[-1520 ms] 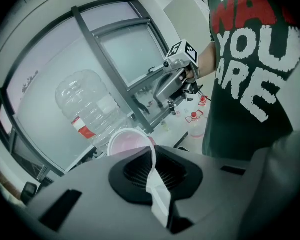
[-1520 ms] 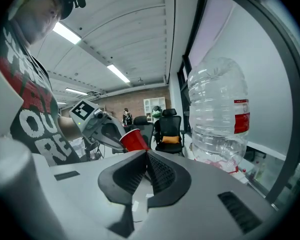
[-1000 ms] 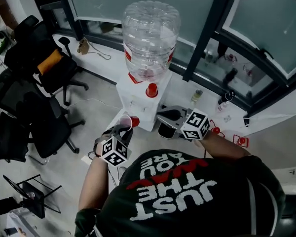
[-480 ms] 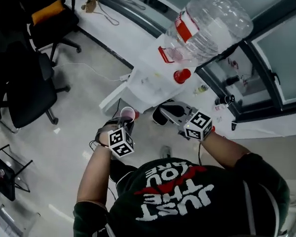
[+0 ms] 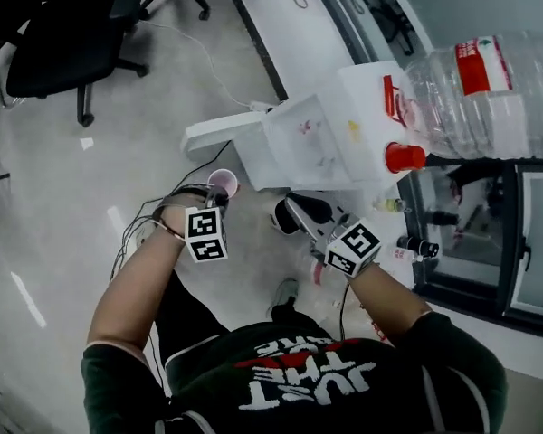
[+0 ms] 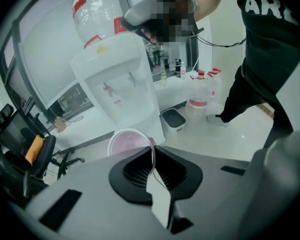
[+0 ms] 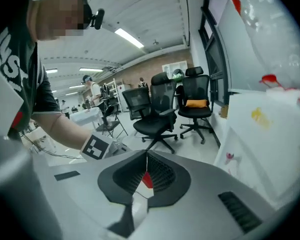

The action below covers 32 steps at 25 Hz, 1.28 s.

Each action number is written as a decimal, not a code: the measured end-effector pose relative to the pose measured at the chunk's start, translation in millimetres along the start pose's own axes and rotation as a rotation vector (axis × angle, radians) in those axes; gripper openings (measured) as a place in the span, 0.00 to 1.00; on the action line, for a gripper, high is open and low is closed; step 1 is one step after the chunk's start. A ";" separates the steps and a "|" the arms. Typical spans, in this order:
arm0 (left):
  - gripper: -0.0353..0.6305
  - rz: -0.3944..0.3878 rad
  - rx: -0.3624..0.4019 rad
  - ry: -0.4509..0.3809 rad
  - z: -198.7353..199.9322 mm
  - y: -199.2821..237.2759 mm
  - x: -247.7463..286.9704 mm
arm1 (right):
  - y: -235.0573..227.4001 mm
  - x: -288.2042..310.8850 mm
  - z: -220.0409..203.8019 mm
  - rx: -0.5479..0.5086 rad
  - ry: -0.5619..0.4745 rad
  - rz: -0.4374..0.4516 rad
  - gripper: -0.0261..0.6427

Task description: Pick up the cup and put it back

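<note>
Two hand-held grippers are now sitting lower in the head view than a second ago, so I'm judging the lift done and the put-back starting. The left hand-held gripper [image 5: 219, 191] is carrying the pale pink round plastic cup [image 5: 223, 181] over the floor, just beside the white boxy water dispenser [image 5: 317, 138]. In the left gripper view, its jaws are pinching the cup's rim. In the right gripper view, the right hand-held gripper [image 7: 146, 156] is staying clenched, gripping nothing I can identify.

bottle [image 5: 489, 98] on dispenser [image 5: 308, 143], cup [image 5: 223, 182] left (chair [image 5: 68, 48] beyond)
</note>
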<state>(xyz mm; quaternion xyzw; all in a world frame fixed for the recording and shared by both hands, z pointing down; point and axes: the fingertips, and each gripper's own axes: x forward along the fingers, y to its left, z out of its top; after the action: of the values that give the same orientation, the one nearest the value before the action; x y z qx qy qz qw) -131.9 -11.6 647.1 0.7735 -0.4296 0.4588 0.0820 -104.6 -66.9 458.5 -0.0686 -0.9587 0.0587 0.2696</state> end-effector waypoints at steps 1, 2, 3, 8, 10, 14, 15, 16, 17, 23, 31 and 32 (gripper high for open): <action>0.09 0.004 -0.011 0.008 -1.7 -9.0 21.8 | -5.7 1.6 -23.7 -0.004 -0.005 0.008 0.09; 0.09 0.006 -0.016 0.015 -3.5 -16.8 44.9 | -12.5 5.1 -47.2 -0.002 -0.012 0.013 0.09; 0.09 0.009 -0.011 0.027 -6.6 -22.3 69.5 | -20.6 10.6 -70.0 0.000 -0.021 0.018 0.09; 0.09 -0.001 0.053 0.074 -29.9 -42.8 193.7 | -41.7 39.0 -185.8 0.045 -0.028 0.007 0.09; 0.09 0.005 0.089 0.090 -40.3 -45.3 237.3 | -44.2 47.5 -223.6 0.070 -0.033 0.009 0.09; 0.09 0.055 0.192 0.136 -66.9 -33.9 319.2 | -68.4 69.9 -288.2 0.095 -0.041 -0.010 0.09; 0.09 0.062 0.210 0.140 -71.4 -32.6 336.2 | -75.3 74.6 -302.7 0.100 -0.039 -0.021 0.09; 0.09 0.067 0.227 0.143 -75.4 -32.0 352.1 | -81.9 78.6 -316.1 0.106 -0.037 -0.034 0.09; 0.09 0.071 0.243 0.145 -78.8 -31.6 367.1 | -88.0 82.2 -328.1 0.114 -0.036 -0.047 0.09; 0.09 0.077 0.335 0.140 -82.0 -28.6 440.0 | -107.9 97.6 -369.9 0.166 -0.032 -0.076 0.09; 0.09 0.110 0.409 0.127 -47.2 -16.4 503.6 | -107.7 83.1 -393.0 0.195 -0.009 -0.056 0.09; 0.09 0.116 0.421 0.125 -41.5 -15.7 510.0 | -108.1 79.9 -395.9 0.195 -0.003 -0.054 0.09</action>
<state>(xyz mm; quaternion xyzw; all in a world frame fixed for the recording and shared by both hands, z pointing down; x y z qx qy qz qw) -39.8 -280.8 1072.7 0.7175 -0.3620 0.5895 -0.0813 24.9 -130.3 851.0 -0.0159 -0.9504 0.1447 0.2748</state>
